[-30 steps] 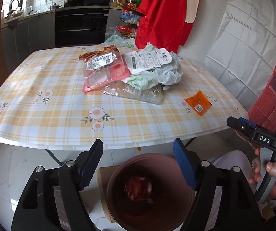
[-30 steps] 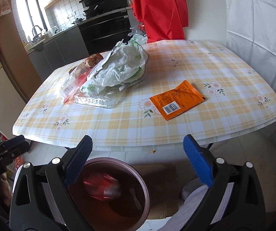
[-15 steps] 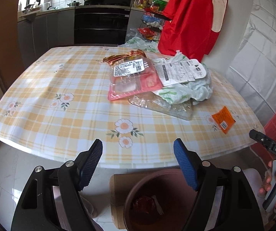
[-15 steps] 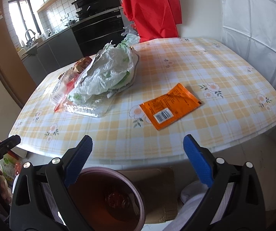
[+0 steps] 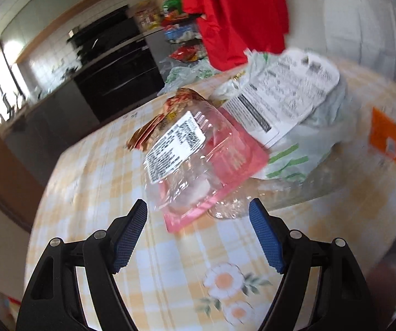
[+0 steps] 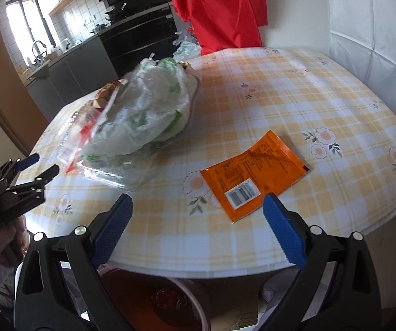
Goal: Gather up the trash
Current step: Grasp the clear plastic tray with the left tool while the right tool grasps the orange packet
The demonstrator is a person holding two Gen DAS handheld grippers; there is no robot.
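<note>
A heap of trash lies on the checked tablecloth: a clear and pink plastic tray [image 5: 206, 165] with a white label, a brown wrapper [image 5: 167, 110], a white and green plastic bag [image 6: 148, 110] and a long receipt [image 5: 280, 96]. My left gripper [image 5: 198, 218] is open just short of the pink tray's near corner, nothing between its fingers. An orange sachet [image 6: 256, 176] lies flat near the table's front edge. My right gripper [image 6: 198, 212] hovers open just in front of it, empty. A brown bin [image 6: 165, 303] with a red wrapper inside stands under the table edge.
The left gripper [image 6: 36, 168], held by a hand, shows at the left of the right wrist view. A red garment [image 6: 217, 8] hangs behind the table. Kitchen counters and a black oven [image 6: 140, 30] stand at the back. A white padded wall [image 6: 372, 22] is on the right.
Both grippers have moved forward from over the bin toward the table. The left one has rolled and come close to the pink tray; the right one has neared the orange sachet.
</note>
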